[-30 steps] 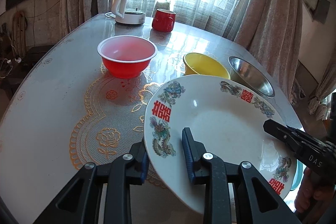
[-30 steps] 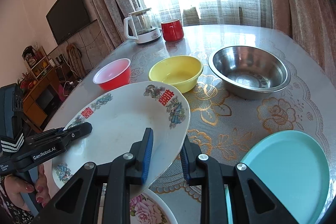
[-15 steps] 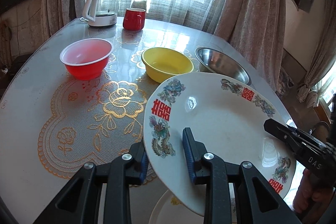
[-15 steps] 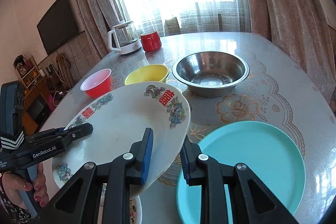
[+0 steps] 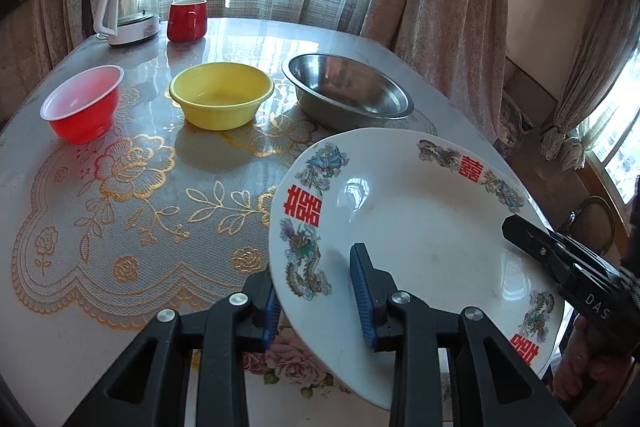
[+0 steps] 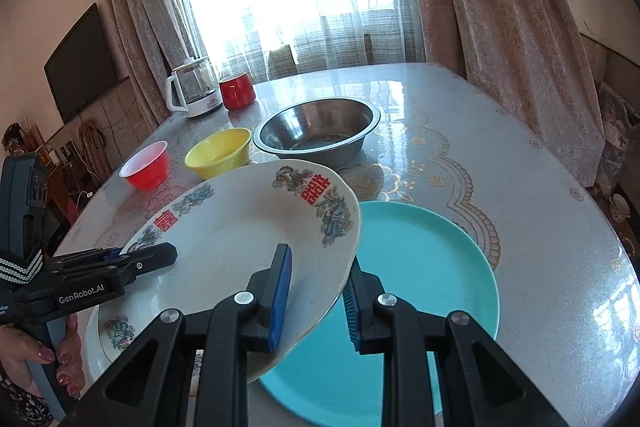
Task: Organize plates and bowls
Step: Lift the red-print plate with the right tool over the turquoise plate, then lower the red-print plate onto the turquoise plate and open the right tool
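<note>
A white plate with dragon and red character prints is held tilted above the table by both grippers. My left gripper is shut on its left rim; it also shows in the right wrist view. My right gripper is shut on its right rim; it also shows in the left wrist view. A teal plate lies flat on the table below the held plate's right edge. A floral plate lies under the held plate. A red bowl, a yellow bowl and a steel bowl stand in a row behind.
A white kettle and a red mug stand at the far end of the table, near the curtained window. A lace mat covers the table's near left. A TV hangs on the left wall.
Both grippers have carried the white plate to the right and higher. The teal plate now lies beneath its right edge, and the bowls have shifted left in the left wrist view.
</note>
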Available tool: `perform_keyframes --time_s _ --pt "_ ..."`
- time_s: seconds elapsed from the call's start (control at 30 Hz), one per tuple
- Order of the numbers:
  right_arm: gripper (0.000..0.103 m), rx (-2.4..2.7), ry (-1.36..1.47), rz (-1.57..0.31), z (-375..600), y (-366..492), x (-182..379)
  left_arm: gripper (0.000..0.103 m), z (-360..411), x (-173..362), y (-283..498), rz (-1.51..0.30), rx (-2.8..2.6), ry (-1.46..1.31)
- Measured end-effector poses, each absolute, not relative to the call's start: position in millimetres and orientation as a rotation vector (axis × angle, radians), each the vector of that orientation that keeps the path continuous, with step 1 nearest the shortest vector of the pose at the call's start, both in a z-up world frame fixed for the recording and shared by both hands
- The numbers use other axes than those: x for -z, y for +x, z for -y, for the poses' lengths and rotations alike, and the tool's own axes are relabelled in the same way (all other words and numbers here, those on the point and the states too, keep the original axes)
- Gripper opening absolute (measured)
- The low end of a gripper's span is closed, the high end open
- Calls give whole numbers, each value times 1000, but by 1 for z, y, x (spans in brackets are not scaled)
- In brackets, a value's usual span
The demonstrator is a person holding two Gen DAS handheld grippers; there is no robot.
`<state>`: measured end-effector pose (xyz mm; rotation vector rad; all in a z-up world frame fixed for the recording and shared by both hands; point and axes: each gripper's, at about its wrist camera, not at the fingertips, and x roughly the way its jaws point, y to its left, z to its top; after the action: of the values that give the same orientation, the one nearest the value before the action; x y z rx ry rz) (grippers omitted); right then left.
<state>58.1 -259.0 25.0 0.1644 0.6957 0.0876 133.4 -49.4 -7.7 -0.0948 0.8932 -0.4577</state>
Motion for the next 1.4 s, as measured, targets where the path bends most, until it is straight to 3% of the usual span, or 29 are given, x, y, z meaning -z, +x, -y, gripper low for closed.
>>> perform_keyframes --time_s 1.17,1.4 --pt "25 55 312 -786 332 46 23 35 131 34 137 -1031 482 39" --pt "26 28 237 -728 331 31 -6 36 135 33 135 -1036 476 51"
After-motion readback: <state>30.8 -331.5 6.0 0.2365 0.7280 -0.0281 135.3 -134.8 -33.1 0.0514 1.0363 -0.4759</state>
